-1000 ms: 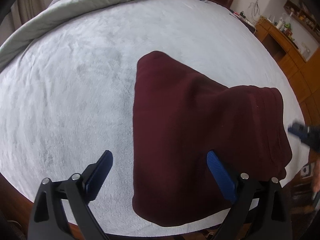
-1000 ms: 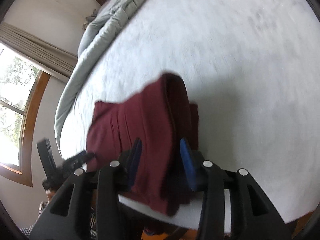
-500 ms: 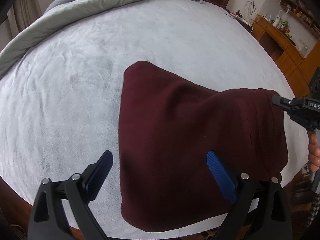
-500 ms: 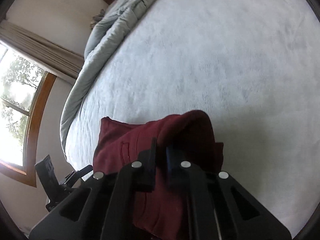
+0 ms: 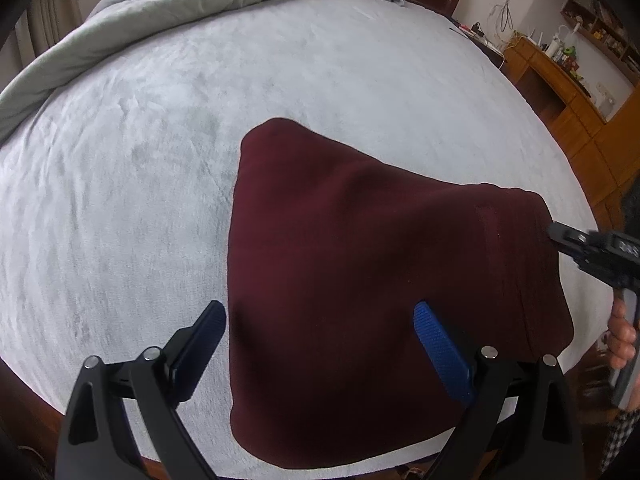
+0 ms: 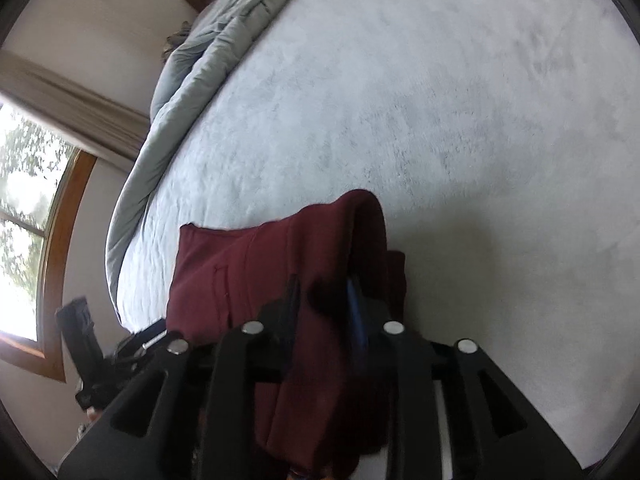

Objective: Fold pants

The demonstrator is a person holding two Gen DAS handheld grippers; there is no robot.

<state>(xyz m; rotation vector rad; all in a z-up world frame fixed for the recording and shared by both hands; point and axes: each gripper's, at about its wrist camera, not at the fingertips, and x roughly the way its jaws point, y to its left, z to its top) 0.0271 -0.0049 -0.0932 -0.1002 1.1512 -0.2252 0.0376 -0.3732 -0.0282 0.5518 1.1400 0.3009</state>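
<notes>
Here, in the left wrist view, the pants (image 5: pixel 360 300) lie folded on the bed (image 5: pixel 160 200) at its near edge, close to the right corner. They are dark maroon, thick and soft (probably fleece), so I judge they are light, limp and not slippery. The left tool (image 5: pixel 320 344) hovers over them with jaws wide apart, holding nothing.

In the right wrist view, the right tool (image 6: pixel 324 308) is closed on a raised bunch of the pants (image 6: pixel 240 272) at their right edge. A folded edge or thick seam looks the best place to hold.
</notes>
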